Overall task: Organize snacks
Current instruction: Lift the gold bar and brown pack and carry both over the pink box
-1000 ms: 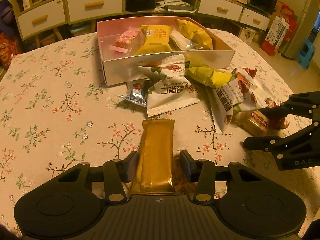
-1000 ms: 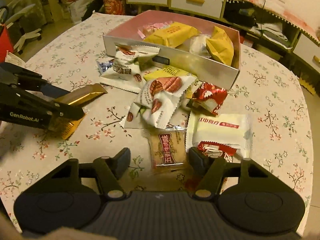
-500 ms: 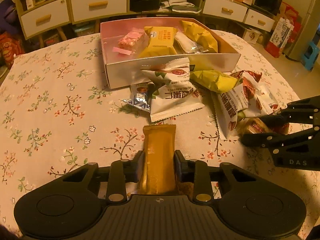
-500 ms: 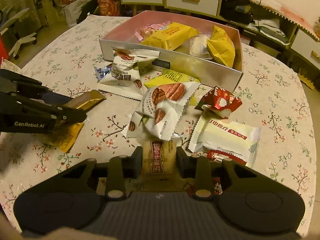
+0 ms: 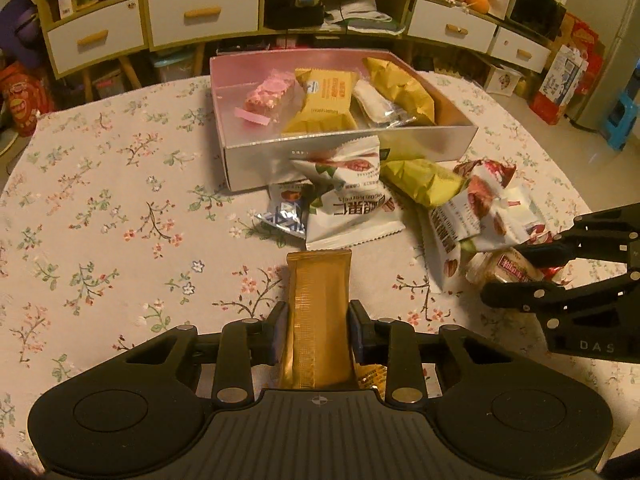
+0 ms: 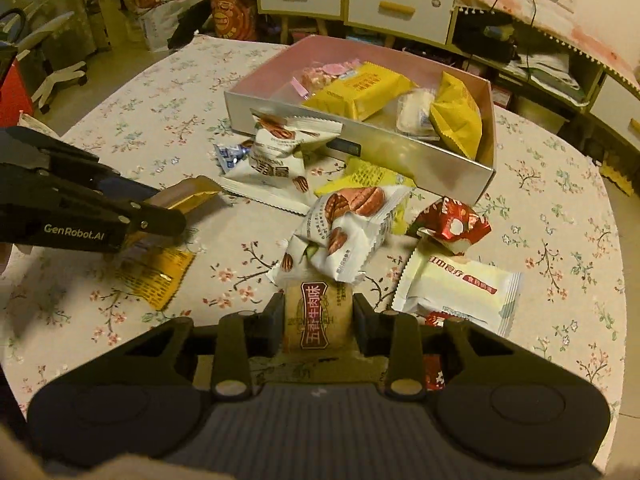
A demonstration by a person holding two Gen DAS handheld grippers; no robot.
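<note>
In the left wrist view, the floral worktop (image 5: 100, 216) fills the left of the frame. At lower centre, the left gripper (image 5: 318, 330) has its fingers clamped on a gold bar wrapper (image 5: 318, 312), which points up the frame toward the heap. Above it, at upper centre, sits the open box (image 5: 344, 152), holding a pink sweet (image 5: 270, 94), a yellow packet (image 5: 326, 104) and a crumpled yellow bag (image 5: 400, 88). Against the box's near wall lie a small blue-and-silver packet (image 5: 286, 214) and a white nut packet (image 5: 352, 200). At the right edge, the right gripper (image 5: 516, 276) comes in from the side.

In the right wrist view, the left gripper (image 6: 160, 208) reaches in from the left edge, the gold bar wrapper (image 6: 192, 192) sticking out past its fingers, with a flat yellow sachet (image 6: 154, 276) on the worktop just below it. At lower centre, the right gripper (image 6: 318, 320) has its fingers closed on a tan packet with a red label (image 6: 318, 316), which touches a white pecan packet (image 6: 344, 232) just above it. To the right lie a red wrapper (image 6: 452, 222) and, below it, a pale cream packet (image 6: 460, 288). The box (image 6: 400, 152) sits at upper centre.
</note>
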